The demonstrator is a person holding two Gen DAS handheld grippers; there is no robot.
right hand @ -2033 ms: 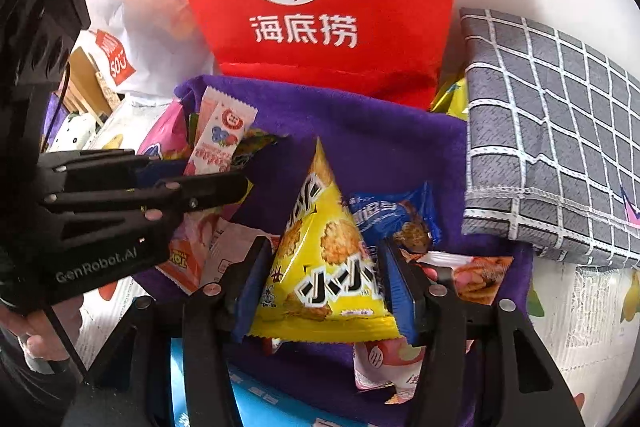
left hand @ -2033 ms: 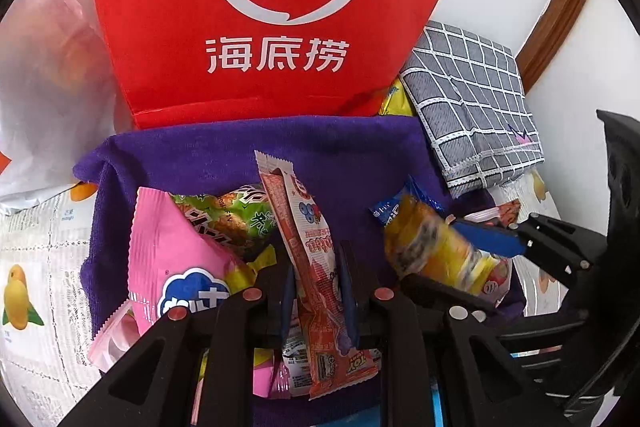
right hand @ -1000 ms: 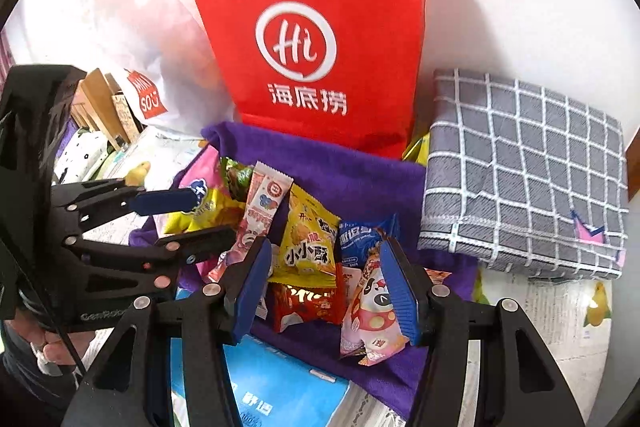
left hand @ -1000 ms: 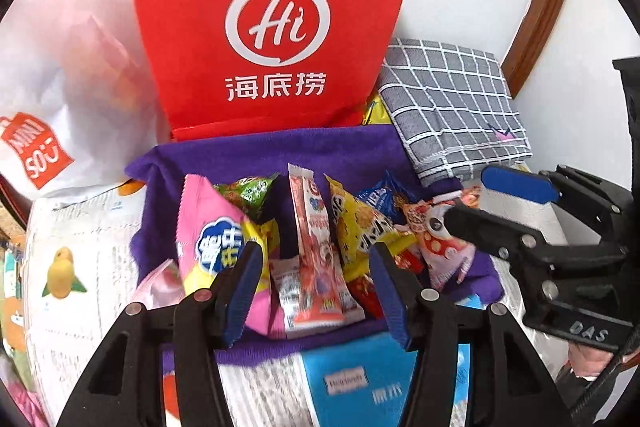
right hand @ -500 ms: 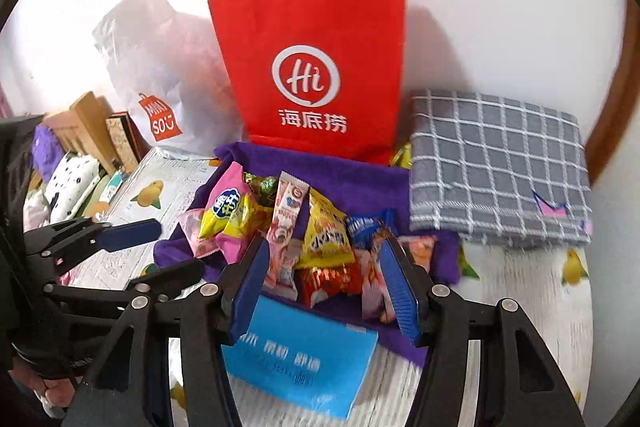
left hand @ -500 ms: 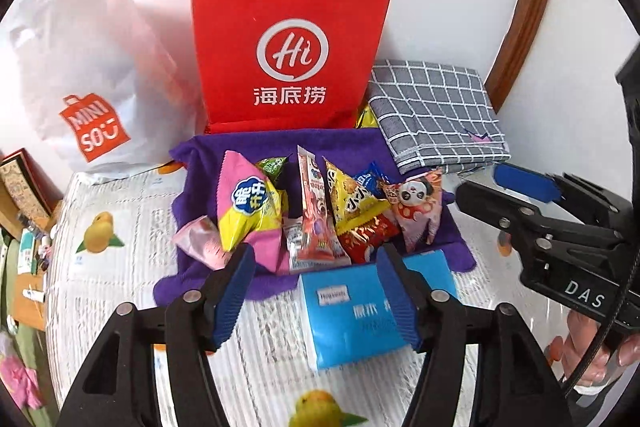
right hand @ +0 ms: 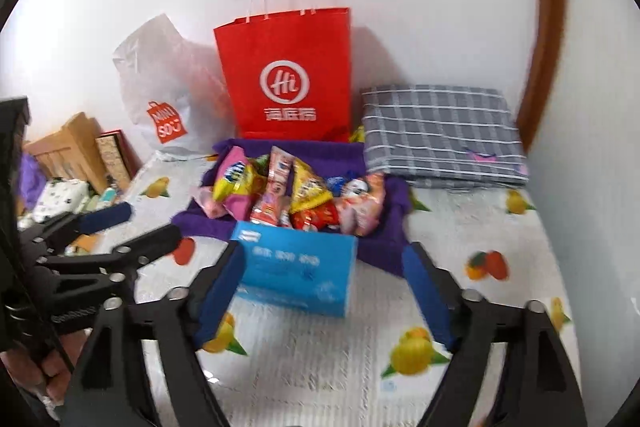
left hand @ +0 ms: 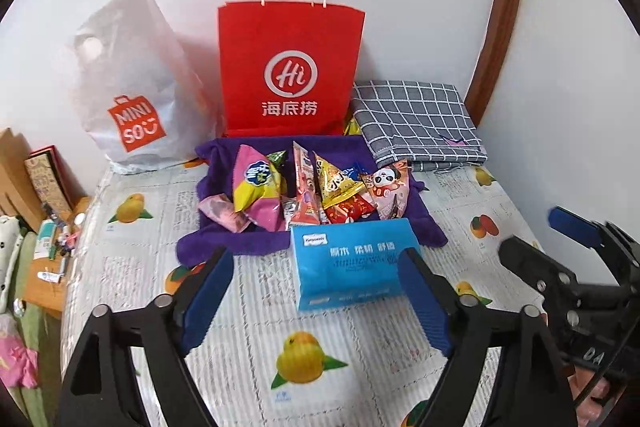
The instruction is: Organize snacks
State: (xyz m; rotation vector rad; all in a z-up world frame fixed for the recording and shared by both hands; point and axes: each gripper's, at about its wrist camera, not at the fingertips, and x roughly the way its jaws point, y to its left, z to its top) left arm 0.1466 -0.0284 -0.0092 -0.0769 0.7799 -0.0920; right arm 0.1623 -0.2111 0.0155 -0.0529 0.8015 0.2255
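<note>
Opening, both empty: left gripper, right gripper. Advice: lift clear of standing snack packets on purple cloth, avoiding toppling.

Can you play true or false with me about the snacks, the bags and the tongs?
1. The snacks lie on a purple cloth. True.
2. The red paper bag lies flat. False: it stands upright against the wall.
3. The left tongs hold a snack. False: they are opening, with nothing gripped.
4. The blue tissue pack sits in front of the snacks. True.
5. The right tongs grip the grey checked cloth. False: they are opening, with nothing gripped.
</note>
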